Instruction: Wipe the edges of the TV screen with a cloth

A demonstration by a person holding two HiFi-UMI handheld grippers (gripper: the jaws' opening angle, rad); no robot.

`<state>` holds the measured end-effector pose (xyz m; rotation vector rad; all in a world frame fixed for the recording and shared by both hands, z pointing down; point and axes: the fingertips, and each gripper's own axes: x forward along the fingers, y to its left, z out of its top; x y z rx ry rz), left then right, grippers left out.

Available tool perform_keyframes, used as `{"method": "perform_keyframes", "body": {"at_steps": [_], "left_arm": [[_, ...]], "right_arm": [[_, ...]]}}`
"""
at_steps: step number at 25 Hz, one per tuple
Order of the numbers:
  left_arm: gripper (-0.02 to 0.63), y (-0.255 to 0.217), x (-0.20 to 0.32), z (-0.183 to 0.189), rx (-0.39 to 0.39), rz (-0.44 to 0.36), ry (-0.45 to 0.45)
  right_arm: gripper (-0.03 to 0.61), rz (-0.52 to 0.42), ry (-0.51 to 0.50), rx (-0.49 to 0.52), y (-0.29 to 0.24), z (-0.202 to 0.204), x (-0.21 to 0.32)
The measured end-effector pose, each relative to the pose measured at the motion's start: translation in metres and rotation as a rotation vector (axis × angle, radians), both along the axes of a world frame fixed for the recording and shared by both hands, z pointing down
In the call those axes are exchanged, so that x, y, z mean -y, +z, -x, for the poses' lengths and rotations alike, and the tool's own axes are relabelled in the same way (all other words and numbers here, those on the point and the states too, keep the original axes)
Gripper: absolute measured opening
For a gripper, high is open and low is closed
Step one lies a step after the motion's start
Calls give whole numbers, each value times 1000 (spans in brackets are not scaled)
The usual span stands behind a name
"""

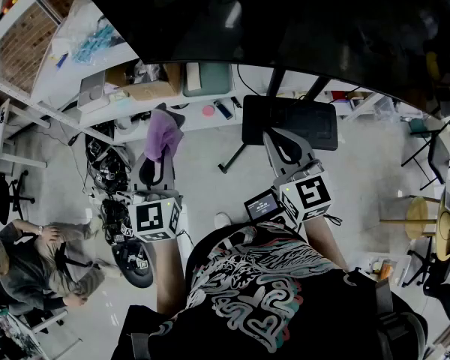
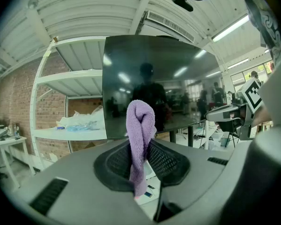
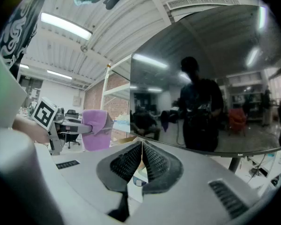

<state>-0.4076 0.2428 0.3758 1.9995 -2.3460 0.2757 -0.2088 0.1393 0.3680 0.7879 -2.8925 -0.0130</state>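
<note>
The big dark TV screen [image 1: 285,21] fills the top of the head view and stands on a black stand [image 1: 289,122]. My left gripper [image 1: 156,165] is shut on a purple cloth [image 1: 163,135] that sticks out past its tips, below the screen's lower left part. In the left gripper view the cloth [image 2: 140,135] rises between the jaws with the TV screen [image 2: 154,83] beyond it. My right gripper [image 1: 289,152] is shut with nothing in it, below the screen near the stand. The right gripper view shows the screen [image 3: 215,88] close ahead and the cloth [image 3: 96,129] to its left.
A white shelf unit [image 1: 97,88] with boxes and plastic bags stands left of the TV. A seated person [image 1: 37,261] is at the lower left. Chairs and a round stool [image 1: 424,216] stand at the right. Cables and gear [image 1: 109,175] lie on the floor.
</note>
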Motion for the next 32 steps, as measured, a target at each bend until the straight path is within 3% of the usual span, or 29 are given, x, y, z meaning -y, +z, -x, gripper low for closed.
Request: {"method": "perform_keyframes", "body": {"at_steps": [14, 19, 24, 32], "left_arm": [[86, 1, -6, -6, 9, -6, -25], [86, 6, -7, -4, 12, 11, -71], [86, 11, -7, 2, 96, 53, -127], [86, 15, -6, 9, 68, 44, -211]], "right_arm": [[34, 16, -51, 25, 0, -3, -6], [34, 16, -68, 26, 1, -11, -3], [34, 25, -90, 27, 9, -22, 8], [34, 18, -173, 9, 14, -12, 16]]}}
